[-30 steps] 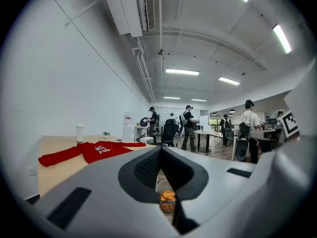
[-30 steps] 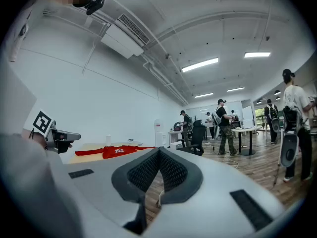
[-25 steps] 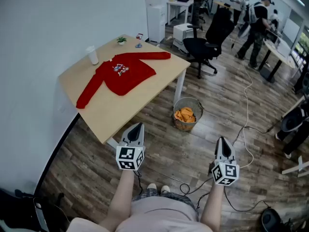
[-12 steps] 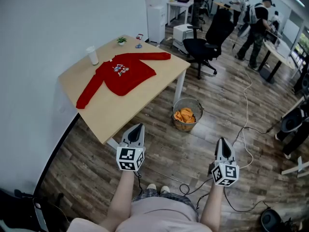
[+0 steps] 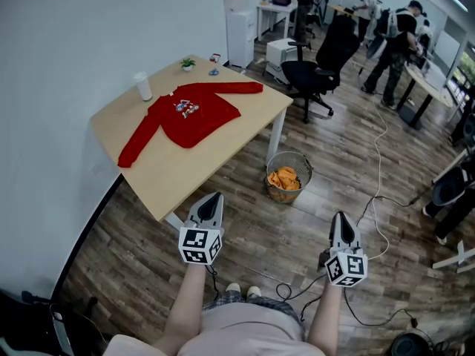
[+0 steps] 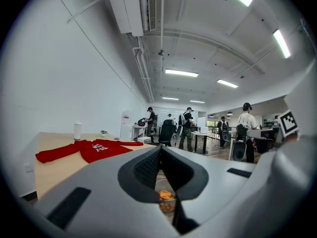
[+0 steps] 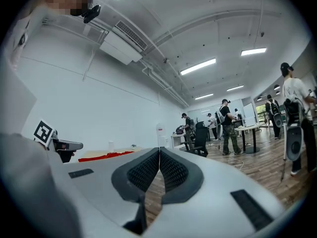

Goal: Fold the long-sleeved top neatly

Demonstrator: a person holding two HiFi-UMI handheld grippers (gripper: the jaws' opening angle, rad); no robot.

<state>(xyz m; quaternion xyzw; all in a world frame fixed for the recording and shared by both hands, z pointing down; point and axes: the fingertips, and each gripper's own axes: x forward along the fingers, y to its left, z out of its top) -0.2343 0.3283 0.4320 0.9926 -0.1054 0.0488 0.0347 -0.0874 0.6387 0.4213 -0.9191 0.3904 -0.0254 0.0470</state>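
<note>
Well ahead of the closed, empty left gripper (image 5: 213, 197) and right gripper (image 5: 340, 216), the red top (image 5: 189, 115) looks light and limp, best pinched at a cuff.

Open-plan office: a black swivel chair (image 5: 318, 67) stands on wood-plank flooring (image 5: 334, 147) near a pale wooden bench (image 5: 185, 165) set against a bare white wall (image 5: 82, 28). A white water dispenser (image 5: 239, 21) stands by that wall, and a wire wastebasket (image 5: 289, 153) sits on the floor beside the bench's leg. Farther back, several people (image 5: 392, 43) stand among white desks (image 5: 273, 7) carrying equipment. Loose cables (image 5: 377, 162) trail across the planks. Overhead run strip lights (image 6: 181, 73), exposed pipes (image 6: 141, 68) and a ceiling-mounted air-conditioning unit (image 6: 132, 9).
</note>
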